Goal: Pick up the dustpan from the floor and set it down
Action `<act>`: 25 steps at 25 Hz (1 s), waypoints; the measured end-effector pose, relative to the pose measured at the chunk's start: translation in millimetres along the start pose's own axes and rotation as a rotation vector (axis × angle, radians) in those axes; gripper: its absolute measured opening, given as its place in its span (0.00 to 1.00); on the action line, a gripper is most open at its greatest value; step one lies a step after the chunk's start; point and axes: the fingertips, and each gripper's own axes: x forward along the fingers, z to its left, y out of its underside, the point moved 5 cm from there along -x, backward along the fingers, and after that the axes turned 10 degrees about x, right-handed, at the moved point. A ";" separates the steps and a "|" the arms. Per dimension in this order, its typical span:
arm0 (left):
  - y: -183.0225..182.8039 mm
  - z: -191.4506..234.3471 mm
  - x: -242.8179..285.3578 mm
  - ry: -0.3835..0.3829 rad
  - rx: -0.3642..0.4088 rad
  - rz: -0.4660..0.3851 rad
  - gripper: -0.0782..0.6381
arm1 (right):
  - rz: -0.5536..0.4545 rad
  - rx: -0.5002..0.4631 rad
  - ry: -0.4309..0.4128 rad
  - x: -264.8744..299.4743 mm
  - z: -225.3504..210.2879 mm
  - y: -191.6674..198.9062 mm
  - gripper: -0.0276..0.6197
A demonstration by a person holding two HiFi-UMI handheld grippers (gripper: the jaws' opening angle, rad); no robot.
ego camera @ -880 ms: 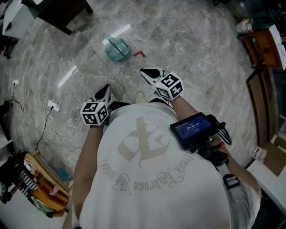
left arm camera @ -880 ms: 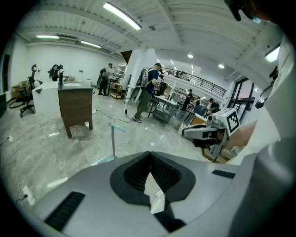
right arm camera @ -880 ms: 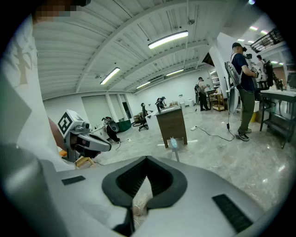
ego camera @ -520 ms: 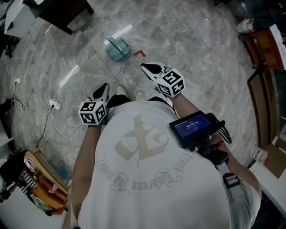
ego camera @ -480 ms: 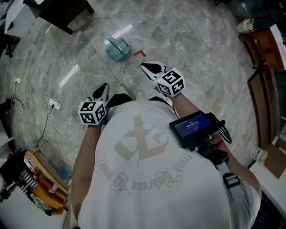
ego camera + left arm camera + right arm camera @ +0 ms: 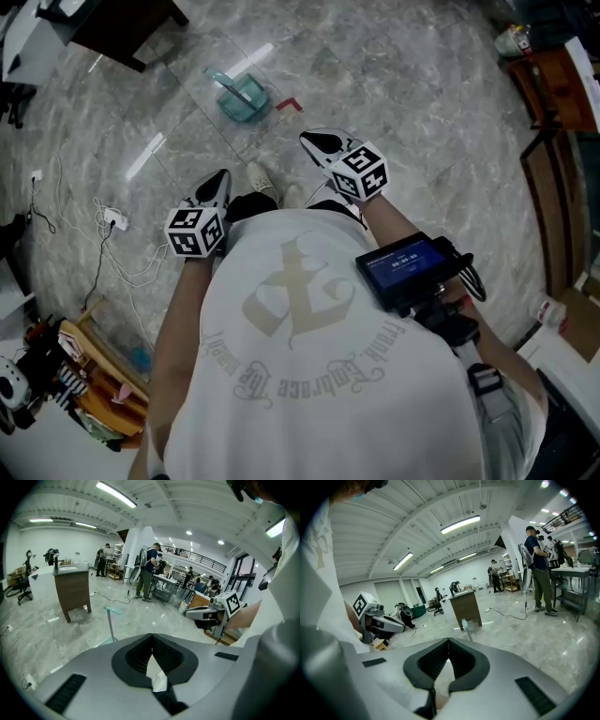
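Two grippers were held low in front of the person's body, and neither had reached the task's thing. The dustpan (image 6: 242, 97), a teal one with a long handle standing up from the pan, rested on the grey marble floor (image 6: 412, 122) ahead of the person. It sat just beside a small red mark (image 6: 292, 104) and near a dark wooden cabinet (image 6: 127, 33). It was well apart from both tools, with bare floor between.

The left gripper (image 6: 220, 178) pointed forward and down, and in its own view its jaws met at the tips with nothing between them. The right gripper (image 6: 311, 140) was slightly nearer the dustpan, and its jaws were likewise pressed together and empty. In both gripper views the dustpan appeared only as a small pale shape far out on the floor beyond the closed jaws.

Judged from this, the task stood at its very start, in the approach. Nothing had been lifted and no contact had been made. What remained was nearly everything:

- closing the gap to the dustpan,
- opening one pair of jaws,
- taking hold, probably on the upright handle, which looked the easiest part to grip,
- raising the dustpan off the floor,
- putting it down again.

Which gripper would do the picking could not be told, though the right one was better placed.
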 end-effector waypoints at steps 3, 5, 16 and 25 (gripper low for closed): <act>-2.1 -9.2 2.0 -0.005 -0.003 0.013 0.13 | -0.003 0.023 0.007 -10.7 -7.9 3.2 0.07; -7.7 -20.4 3.5 -0.008 -0.006 0.021 0.13 | -0.005 0.032 -0.001 -19.8 -12.2 0.9 0.07; -10.5 22.0 31.9 0.001 -0.058 0.024 0.13 | 0.054 0.035 0.001 25.4 -27.5 -11.4 0.07; -39.4 80.8 45.5 0.033 -0.063 0.003 0.13 | 0.058 0.034 0.051 69.2 -33.7 -53.5 0.07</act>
